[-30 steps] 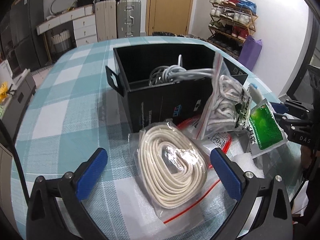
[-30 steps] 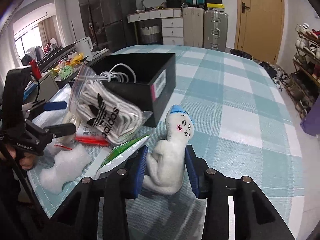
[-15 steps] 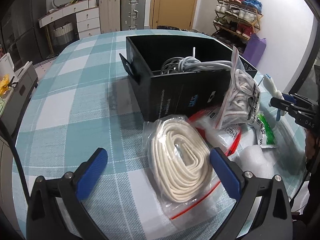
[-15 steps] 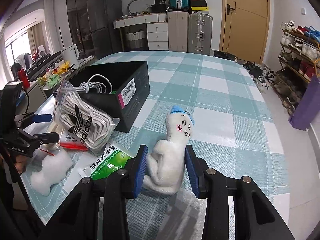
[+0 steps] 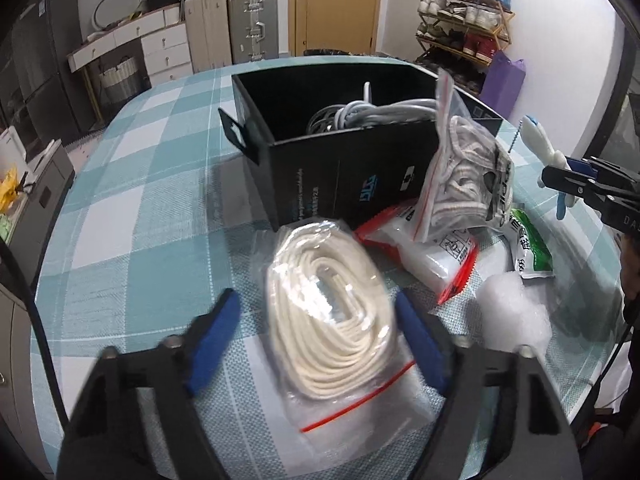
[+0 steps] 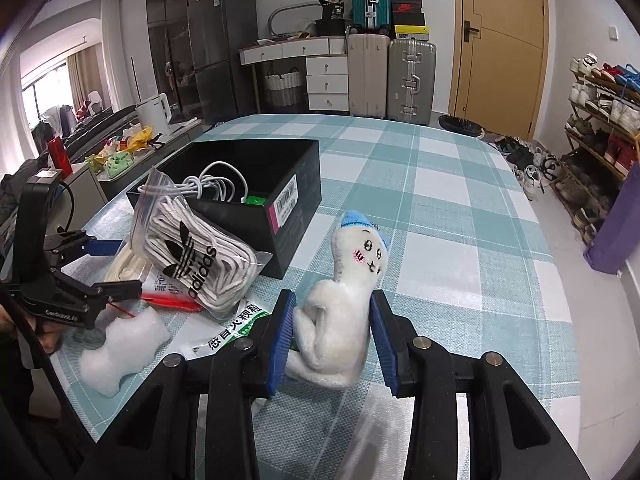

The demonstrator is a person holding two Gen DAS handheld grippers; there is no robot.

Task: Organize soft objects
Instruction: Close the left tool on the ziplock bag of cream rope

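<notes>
Closing since a second ago, the left gripper (image 5: pixel 316 344) now brackets the bagged rope (image 5: pixel 332 320) lying just in front of the box (image 5: pixel 344 176); its pads are near but not clearly pressing. Light, squashy and in slick plastic, the rope wants a grip across the coil's middle. The right gripper (image 6: pixel 332 340) stays clamped on the plush (image 6: pixel 340 312), right of the box.
</notes>
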